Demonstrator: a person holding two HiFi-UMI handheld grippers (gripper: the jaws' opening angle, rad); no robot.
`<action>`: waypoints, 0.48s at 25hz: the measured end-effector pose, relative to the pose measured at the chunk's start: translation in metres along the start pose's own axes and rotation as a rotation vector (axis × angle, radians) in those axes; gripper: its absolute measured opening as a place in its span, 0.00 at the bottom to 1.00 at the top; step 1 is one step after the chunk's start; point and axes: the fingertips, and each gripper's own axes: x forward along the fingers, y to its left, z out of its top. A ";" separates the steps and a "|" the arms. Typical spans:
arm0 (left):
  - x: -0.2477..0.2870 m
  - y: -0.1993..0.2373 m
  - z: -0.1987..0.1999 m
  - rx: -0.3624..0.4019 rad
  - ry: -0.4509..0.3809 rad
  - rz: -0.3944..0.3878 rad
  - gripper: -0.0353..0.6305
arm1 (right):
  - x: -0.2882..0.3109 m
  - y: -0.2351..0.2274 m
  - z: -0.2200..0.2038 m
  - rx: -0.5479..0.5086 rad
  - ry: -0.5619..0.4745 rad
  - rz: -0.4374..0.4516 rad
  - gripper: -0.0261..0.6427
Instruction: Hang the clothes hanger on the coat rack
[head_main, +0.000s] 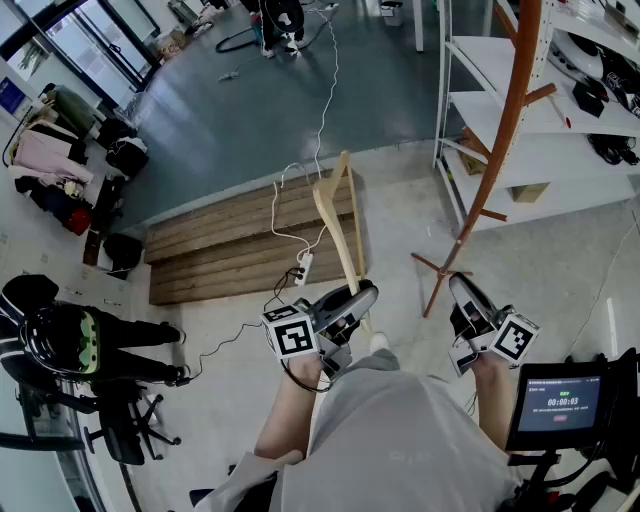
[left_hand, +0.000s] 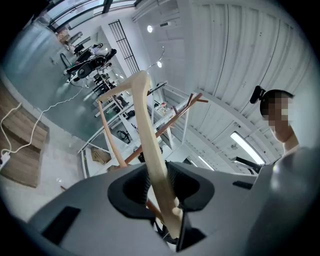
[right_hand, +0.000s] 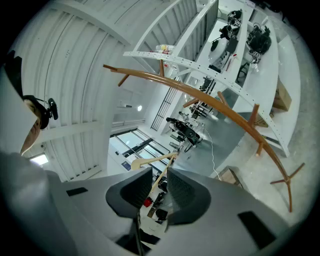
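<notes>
The pale wooden clothes hanger rises up and away from my left gripper, which is shut on its lower end. In the left gripper view the hanger's arm runs straight between the pads of that gripper. The brown wooden coat rack stands to the right, its pole leaning up past the shelves and its pegs bare; it also shows as a thin pole and a long curved pole. My right gripper hangs near the rack's foot. Its pads stand a narrow gap apart with nothing between them.
White shelving stands right behind the rack. A low wooden platform with a power strip and white cable lies ahead on the floor. A black chair with a helmet is at left. A small screen sits at lower right.
</notes>
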 end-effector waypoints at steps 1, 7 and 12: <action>0.000 0.003 0.014 0.006 0.012 0.002 0.21 | 0.013 0.006 0.007 -0.008 -0.010 0.003 0.18; 0.027 0.030 0.065 0.031 0.072 -0.027 0.21 | 0.070 0.001 0.046 -0.032 -0.065 0.033 0.18; 0.058 0.036 0.075 0.059 0.120 -0.044 0.21 | 0.078 -0.014 0.067 -0.028 -0.076 0.015 0.18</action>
